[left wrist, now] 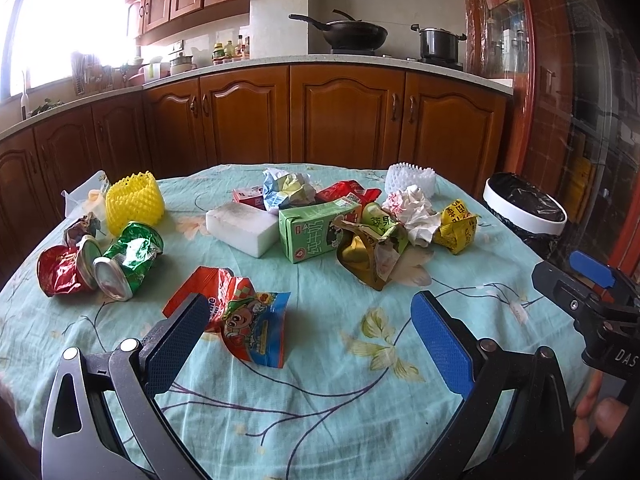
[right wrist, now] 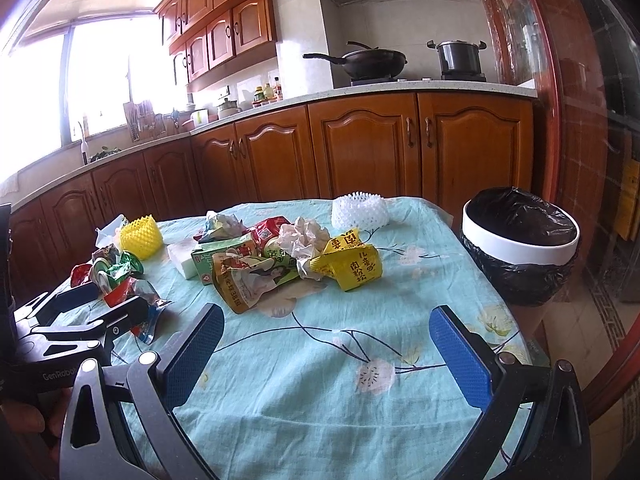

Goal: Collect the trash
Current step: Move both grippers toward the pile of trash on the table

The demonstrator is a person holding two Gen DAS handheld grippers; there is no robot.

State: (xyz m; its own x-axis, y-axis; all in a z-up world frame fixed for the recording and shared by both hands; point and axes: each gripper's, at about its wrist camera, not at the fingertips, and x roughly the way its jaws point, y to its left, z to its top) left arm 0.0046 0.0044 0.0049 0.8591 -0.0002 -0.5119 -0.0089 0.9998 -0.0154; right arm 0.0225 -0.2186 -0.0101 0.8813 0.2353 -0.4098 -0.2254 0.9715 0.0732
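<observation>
Your left gripper (left wrist: 306,334) hovers with its fingers spread wide and empty, low over the surface (left wrist: 320,400), and the red-and-blue snack wrapper (left wrist: 240,320) lies just ahead of its left finger. Your right gripper (right wrist: 326,354) is likewise spread and holds nothing, over a bare patch of tablecloth.

None of the trash looks collected yet. It is scattered across the far half of the surface: a crushed red can (left wrist: 64,270) and a crushed green can (left wrist: 128,260) at the left, a green milk carton (left wrist: 318,232) beside a white foam block (left wrist: 244,228) in the middle, and a yellow packet (right wrist: 352,266) and crumpled tissue (right wrist: 304,236) toward the right. The bin (right wrist: 520,240), lined with a black bag, stands off the surface's right edge.

Watch these risks:
- The wrapper lies flat and crinkly; closing on it too low would likely pinch the tablecloth and drag everything with it.
- The wrapper sits off-centre toward your left finger, so you could nudge it aside instead of catching it.
- The middle items overlap, so lifting one may tumble others.
- The bin is on your right; carrying there with the left gripper means crossing your right one.
</observation>
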